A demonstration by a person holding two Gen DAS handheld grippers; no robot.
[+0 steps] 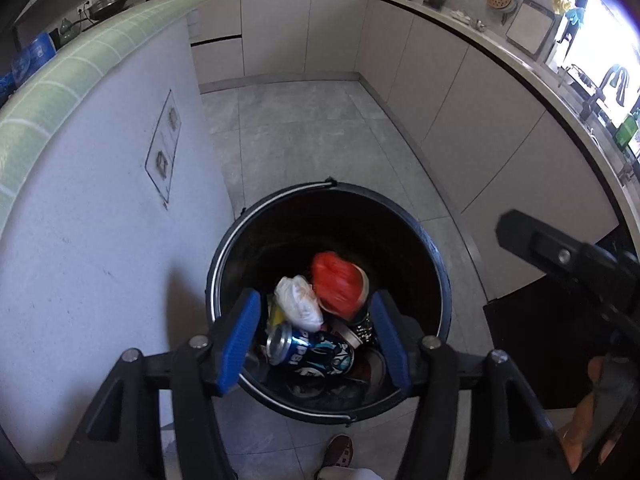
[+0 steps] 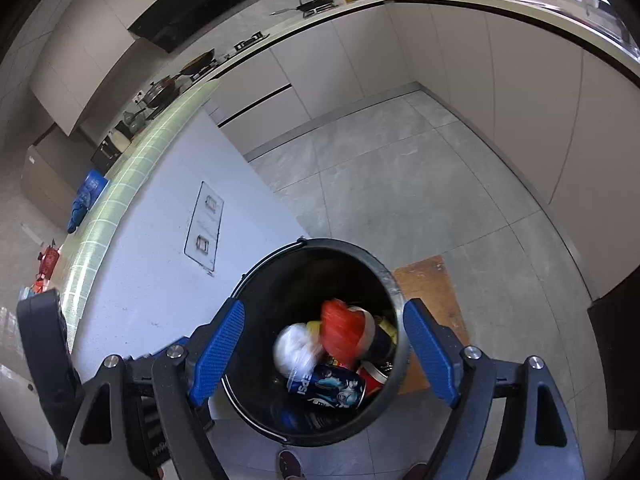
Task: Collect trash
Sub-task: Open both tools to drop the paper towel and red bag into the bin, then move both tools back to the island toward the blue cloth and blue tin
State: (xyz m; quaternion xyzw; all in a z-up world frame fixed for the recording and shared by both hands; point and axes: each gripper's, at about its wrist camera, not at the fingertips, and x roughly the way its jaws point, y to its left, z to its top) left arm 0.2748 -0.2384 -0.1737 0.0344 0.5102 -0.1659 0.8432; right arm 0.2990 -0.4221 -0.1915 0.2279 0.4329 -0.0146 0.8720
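A black bucket (image 1: 432,264) stands on the kitchen floor and holds trash: a red plastic bag (image 1: 338,284), a white crumpled bag (image 1: 298,304), a blue Pepsi can (image 1: 312,354) and other cans. My left gripper (image 1: 316,336) is open and empty above the bucket's mouth. My right gripper (image 2: 322,354) is open and empty above the same bucket (image 2: 276,280); the red bag (image 2: 344,334), blurred, the white bag (image 2: 294,350) and the Pepsi can (image 2: 330,388) lie below it. The right gripper's body shows at the right edge of the left wrist view.
A white island side (image 1: 100,240) with a green tiled top (image 1: 52,88) stands left of the bucket. Beige cabinets (image 1: 480,120) and a countertop with pans run around the back and right. A brown board (image 2: 432,292) lies on the floor beside the bucket. A shoe (image 1: 338,452) is below.
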